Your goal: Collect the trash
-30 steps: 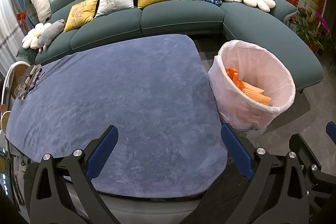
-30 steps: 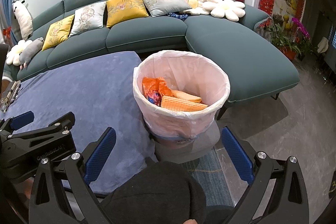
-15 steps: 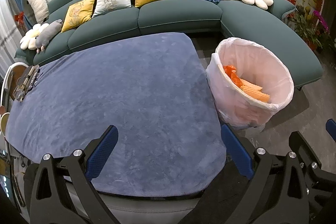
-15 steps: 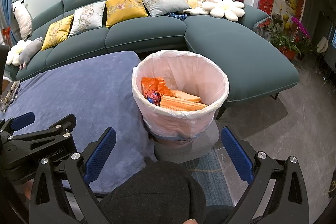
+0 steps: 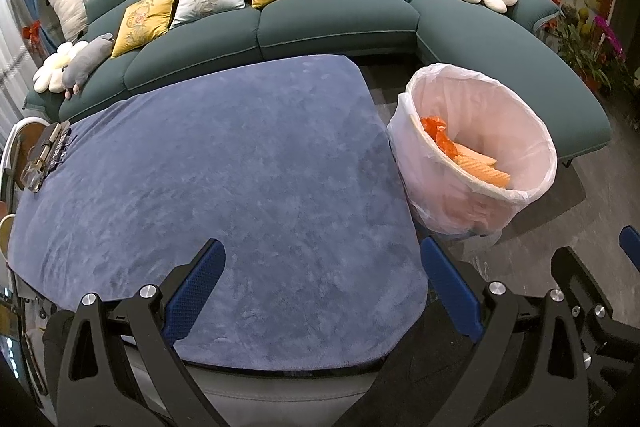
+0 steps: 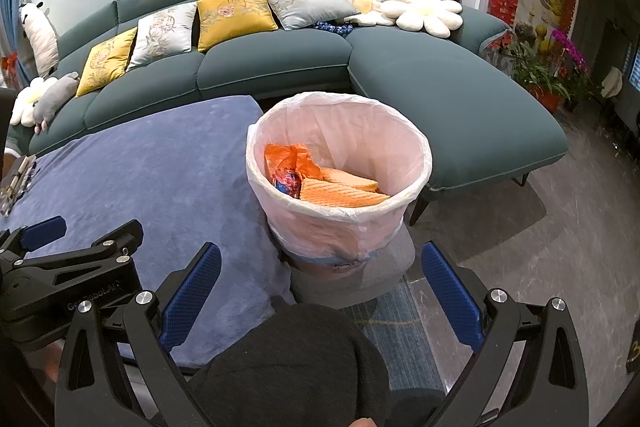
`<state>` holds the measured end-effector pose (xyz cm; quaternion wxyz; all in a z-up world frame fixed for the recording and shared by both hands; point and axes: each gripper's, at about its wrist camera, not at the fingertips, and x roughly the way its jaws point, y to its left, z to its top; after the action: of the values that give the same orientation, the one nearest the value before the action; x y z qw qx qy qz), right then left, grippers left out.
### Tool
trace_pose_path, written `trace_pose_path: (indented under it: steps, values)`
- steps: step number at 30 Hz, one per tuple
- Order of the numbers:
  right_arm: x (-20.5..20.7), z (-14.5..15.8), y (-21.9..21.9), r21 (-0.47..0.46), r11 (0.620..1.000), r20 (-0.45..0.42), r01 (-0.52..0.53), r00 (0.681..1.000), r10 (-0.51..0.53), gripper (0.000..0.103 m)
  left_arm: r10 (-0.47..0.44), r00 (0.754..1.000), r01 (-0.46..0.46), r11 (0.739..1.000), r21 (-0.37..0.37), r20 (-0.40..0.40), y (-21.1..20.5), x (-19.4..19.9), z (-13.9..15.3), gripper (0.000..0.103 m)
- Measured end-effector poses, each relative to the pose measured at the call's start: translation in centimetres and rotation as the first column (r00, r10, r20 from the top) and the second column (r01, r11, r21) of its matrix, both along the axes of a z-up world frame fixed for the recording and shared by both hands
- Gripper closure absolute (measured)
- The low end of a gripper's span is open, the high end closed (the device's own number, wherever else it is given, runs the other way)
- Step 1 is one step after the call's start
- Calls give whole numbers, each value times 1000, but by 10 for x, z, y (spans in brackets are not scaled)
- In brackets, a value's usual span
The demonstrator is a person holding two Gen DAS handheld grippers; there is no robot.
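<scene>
Left gripper (image 5: 322, 291): my jaws stand wide apart, holding nothing, low in the frame over the near edge of the surface (image 5: 240, 167).
Right gripper (image 6: 320, 287): my jaws are spread just as wide, nothing between them; they frame the base of the bin (image 6: 340, 227) from below.
Bin: centre of the right view, just beside the right edge of the blue-covered surface, lined with a pale bag.
Trash (image 6: 336, 187): orange wrappers lie inside the bin.
Sofa (image 6: 272, 67): across the upper frame.
</scene>
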<state>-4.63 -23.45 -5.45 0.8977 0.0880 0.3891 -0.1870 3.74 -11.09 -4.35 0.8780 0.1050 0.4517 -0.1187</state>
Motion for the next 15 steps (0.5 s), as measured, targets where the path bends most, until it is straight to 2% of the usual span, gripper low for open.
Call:
trace_pose_path:
  steps: [15]
  values:
    - [-1, -2, -3, 9, 1000, -6, 10, 1000, -10, 6, -7, 1000, 8, 1000, 4, -18, -1, 0, -3, 9]
